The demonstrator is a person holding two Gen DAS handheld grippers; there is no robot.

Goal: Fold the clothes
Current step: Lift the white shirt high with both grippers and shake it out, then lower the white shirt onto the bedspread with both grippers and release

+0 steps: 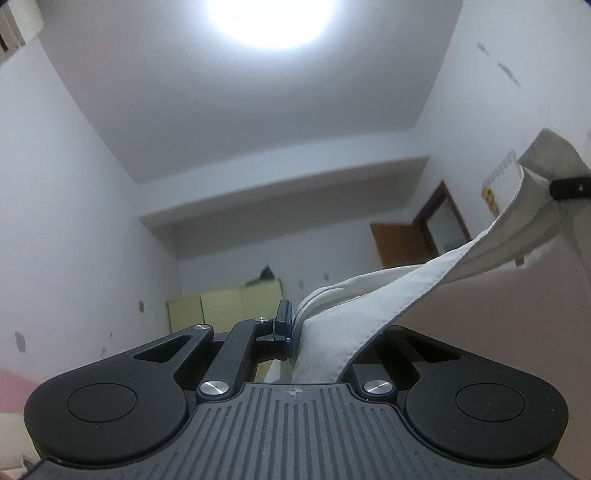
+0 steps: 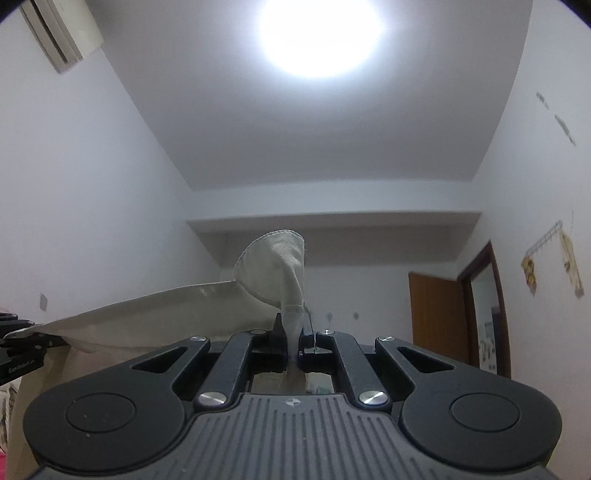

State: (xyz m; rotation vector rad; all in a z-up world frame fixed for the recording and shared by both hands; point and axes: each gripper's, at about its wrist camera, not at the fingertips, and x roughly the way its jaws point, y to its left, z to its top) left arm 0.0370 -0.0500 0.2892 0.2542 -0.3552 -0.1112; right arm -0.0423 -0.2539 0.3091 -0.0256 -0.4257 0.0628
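Both grippers point up toward the ceiling and hold one white garment between them. My left gripper (image 1: pixel 295 328) is shut on the garment's hemmed edge (image 1: pixel 369 306), which stretches up and right to the other gripper (image 1: pixel 569 186) at the frame's right edge. My right gripper (image 2: pixel 293 332) is shut on a bunched corner of the garment (image 2: pixel 277 266), whose stitched end flares above the fingers. The cloth (image 2: pixel 147 317) runs left from there to the left gripper (image 2: pixel 22 343) at the left edge. The garment's hanging lower part is hidden below both views.
A bright ceiling lamp (image 2: pixel 317 33) glares overhead. An air conditioner (image 2: pixel 62 33) is mounted high on the left wall. A brown door (image 2: pixel 436 314) stands open at the right, with hooks and pictures (image 2: pixel 546 258) on the wall beside it. Yellow-green cabinets (image 1: pixel 225 306) stand at the far wall.
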